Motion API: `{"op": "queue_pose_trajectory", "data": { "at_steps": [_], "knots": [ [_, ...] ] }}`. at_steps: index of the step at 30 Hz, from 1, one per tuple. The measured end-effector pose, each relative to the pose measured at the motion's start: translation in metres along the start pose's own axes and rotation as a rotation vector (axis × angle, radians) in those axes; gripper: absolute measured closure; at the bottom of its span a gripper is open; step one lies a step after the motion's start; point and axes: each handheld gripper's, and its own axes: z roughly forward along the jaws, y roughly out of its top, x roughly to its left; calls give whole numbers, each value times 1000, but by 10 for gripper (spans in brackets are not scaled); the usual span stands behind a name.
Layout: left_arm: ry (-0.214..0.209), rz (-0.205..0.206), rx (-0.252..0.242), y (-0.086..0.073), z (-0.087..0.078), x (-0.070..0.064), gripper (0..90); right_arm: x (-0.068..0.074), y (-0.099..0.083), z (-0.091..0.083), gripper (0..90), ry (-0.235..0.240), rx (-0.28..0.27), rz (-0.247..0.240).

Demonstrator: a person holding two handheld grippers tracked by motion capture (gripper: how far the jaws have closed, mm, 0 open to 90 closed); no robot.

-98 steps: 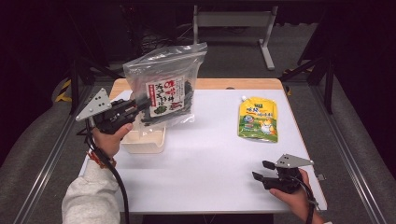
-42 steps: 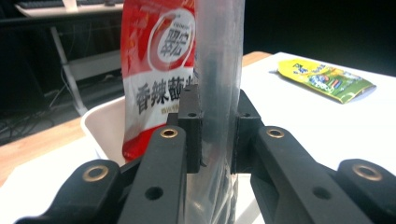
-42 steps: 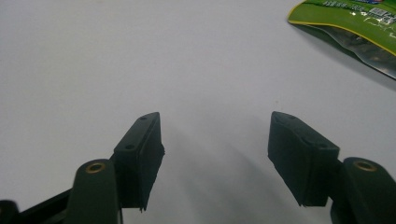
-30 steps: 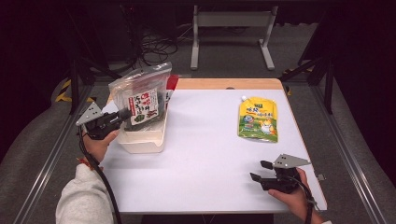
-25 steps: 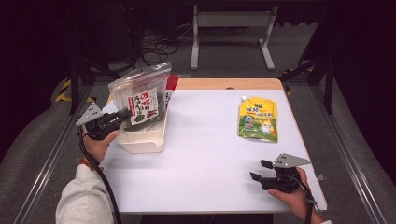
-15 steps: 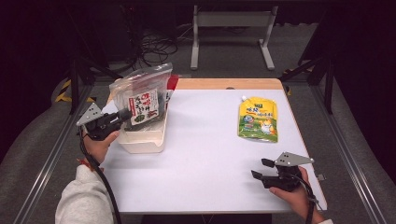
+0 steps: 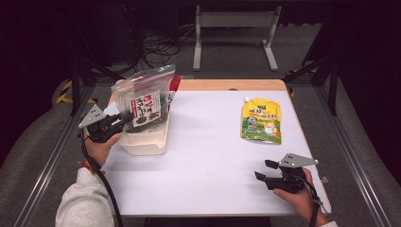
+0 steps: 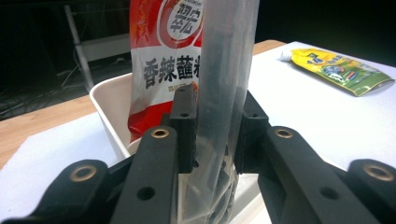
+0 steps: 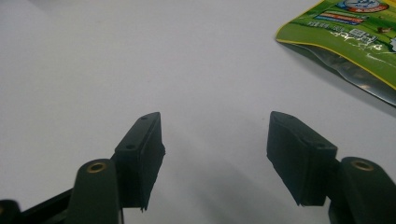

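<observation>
A clear zip bag of dark seaweed [image 7: 143,101] with a red-and-white label stands upright in a white bin [image 7: 146,141] at the table's left. My left gripper [image 7: 124,116] is shut on the bag's edge; in the left gripper view the clear bag [image 8: 219,93] sits pinched between the jaws. A red snack packet [image 8: 163,60] stands behind it in the white bin [image 8: 109,109]. My right gripper [image 7: 261,170] rests open near the table's front right, and the right gripper [image 9: 215,154] has nothing between its jaws.
A yellow-green spouted pouch [image 7: 261,120] lies flat at the right of the white table [image 7: 213,151]; its corner, the pouch [image 9: 345,42], lies ahead of the right jaws. A metal stand [image 7: 234,28] and cables are on the floor beyond the table.
The left gripper has lowered the seaweed bag from above the table down into the white bin and holds it nearly still. The right gripper has not moved.
</observation>
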Motion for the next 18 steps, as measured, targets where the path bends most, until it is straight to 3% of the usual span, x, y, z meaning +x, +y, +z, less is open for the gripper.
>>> {"op": "queue_pose_trajectory", "data": {
  "at_steps": [1, 7, 11, 14, 17, 18],
  "knots": [
    [12, -20, 2, 1, 0, -1, 679, 0, 0, -1, 368, -6, -1, 0],
    [6, -6, -17, 7, -7, -6, 616, -5, 2, -6, 424, -31, -20, 21],
    [34, -11, -32, 11, -16, -12, 552, -11, 4, -10, 473, -65, -40, 39],
    [57, -5, -49, 14, -27, -18, 503, -25, 9, -17, 532, -121, -102, 91],
    [68, -2, -50, 14, -34, -22, 454, -36, 13, -18, 568, -152, -122, 109],
    [71, 4, -49, 13, -36, -24, 450, -46, 17, -17, 595, -176, -131, 121]
  ]
}}
